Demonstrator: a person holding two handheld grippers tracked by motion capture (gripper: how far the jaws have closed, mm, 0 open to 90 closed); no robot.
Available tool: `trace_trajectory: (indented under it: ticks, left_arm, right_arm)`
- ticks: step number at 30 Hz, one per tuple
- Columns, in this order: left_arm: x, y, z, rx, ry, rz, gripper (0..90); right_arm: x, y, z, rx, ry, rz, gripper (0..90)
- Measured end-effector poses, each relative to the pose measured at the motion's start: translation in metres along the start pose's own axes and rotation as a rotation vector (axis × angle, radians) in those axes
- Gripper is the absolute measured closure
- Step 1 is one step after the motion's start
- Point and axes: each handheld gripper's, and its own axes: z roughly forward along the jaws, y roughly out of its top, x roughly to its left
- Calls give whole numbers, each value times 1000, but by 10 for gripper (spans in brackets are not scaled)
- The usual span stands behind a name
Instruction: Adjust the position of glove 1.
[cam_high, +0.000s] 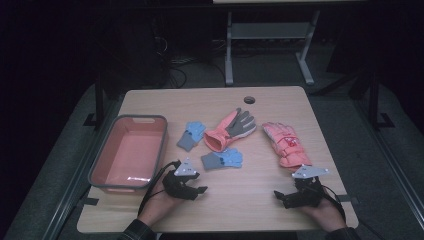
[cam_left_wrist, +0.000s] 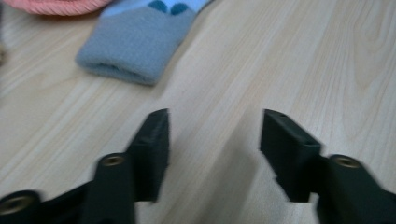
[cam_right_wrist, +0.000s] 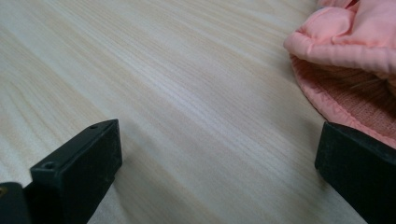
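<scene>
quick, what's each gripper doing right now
left gripper: open, empty, short of the small grey-cuffed glove
right gripper: open wide, empty, beside the pink glove

A dim lab or workroom — a bare wooden table (cam_high: 260, 200), cables (cam_high: 175, 65) and a metal-legged bench (cam_high: 270, 35) behind.
</scene>
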Motion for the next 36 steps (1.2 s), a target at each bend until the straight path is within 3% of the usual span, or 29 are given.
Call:
trace_trajectory:
  ticks: [1,5,7,14,25,31,36]
  left_arm:
    - [1,1,-1,2,3,-5,451]
    - [4,10,-7,-15,-11,-44,738]
    - [4,12,-9,-12,-14,-40,873]
    - [3,29,-6,-13,-2,-28,896]
    - [25,53,5,-10,24,-13,896]
    - [35,64,19,-8,29,-8,896]
    - [42,67,35,28,30,3,896]
  right_arm:
    - [0,0,0,0,0,0,4]
    - [0,0,0,-1,0,-1,4]
    - [0,0,0,-2,0,1,4]
    - [0,0,0,-2,-1,3,4]
    - [0,1,1,-1,-3,4,4]
    - [0,1,1,-2,-3,2,4]
    - [0,1,1,-2,-3,2,4]
